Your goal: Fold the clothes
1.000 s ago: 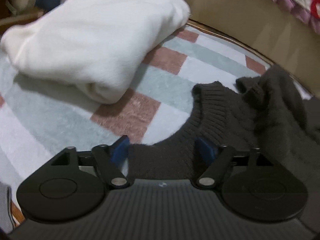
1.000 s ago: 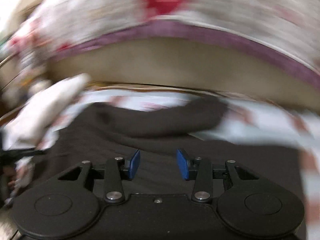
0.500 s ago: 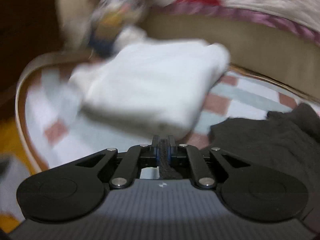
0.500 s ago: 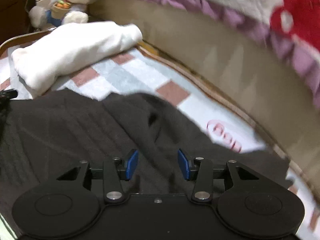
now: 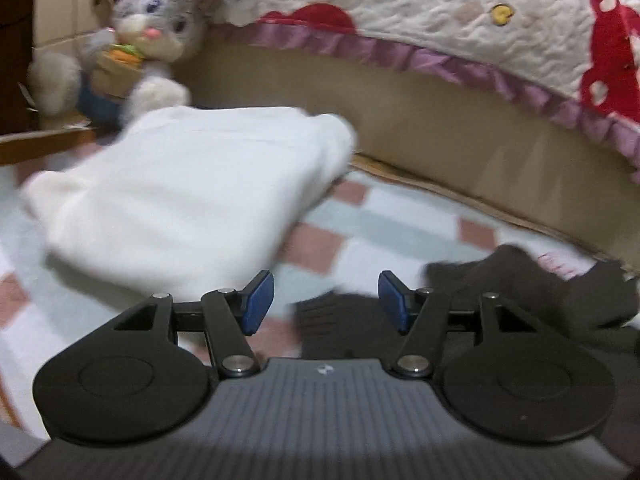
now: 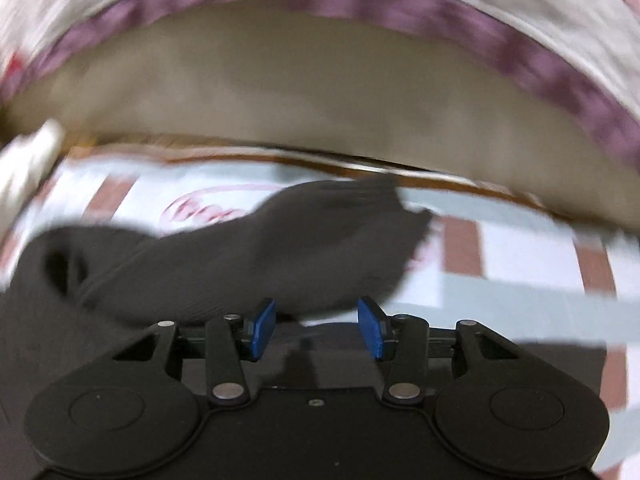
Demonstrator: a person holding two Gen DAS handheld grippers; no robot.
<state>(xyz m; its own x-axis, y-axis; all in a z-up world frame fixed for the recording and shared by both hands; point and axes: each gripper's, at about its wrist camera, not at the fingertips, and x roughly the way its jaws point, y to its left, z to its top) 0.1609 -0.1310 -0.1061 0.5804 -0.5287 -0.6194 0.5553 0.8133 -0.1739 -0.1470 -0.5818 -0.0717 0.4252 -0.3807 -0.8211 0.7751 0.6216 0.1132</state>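
Observation:
A dark brown knitted sweater (image 5: 528, 292) lies crumpled on the checked blanket (image 5: 380, 232), low and to the right in the left wrist view. My left gripper (image 5: 326, 304) hovers over its near edge. Its jaws are opening, and the knit lies below the gap without being pressed by the blue pads (image 5: 258, 304). A folded white garment (image 5: 192, 184) rests to the left, beyond the gripper. In the blurred right wrist view a sleeve of the sweater (image 6: 260, 256) stretches just ahead of my right gripper (image 6: 317, 328). Those jaws are opening too, with nothing gripped between them.
A grey plush rabbit (image 5: 144, 36) sits at the far left behind the white garment. A beige bed side (image 5: 420, 128) with a quilt (image 5: 440, 12) hanging over it, white with red shapes and a purple frill, borders the blanket at the back. The blanket's brown rim (image 6: 280, 156) runs along it.
My left gripper closed on the sweater's collar edge, lifted, then opened and let it go. My right gripper swept sideways across the sweater and now faces the sleeve by the bed side.

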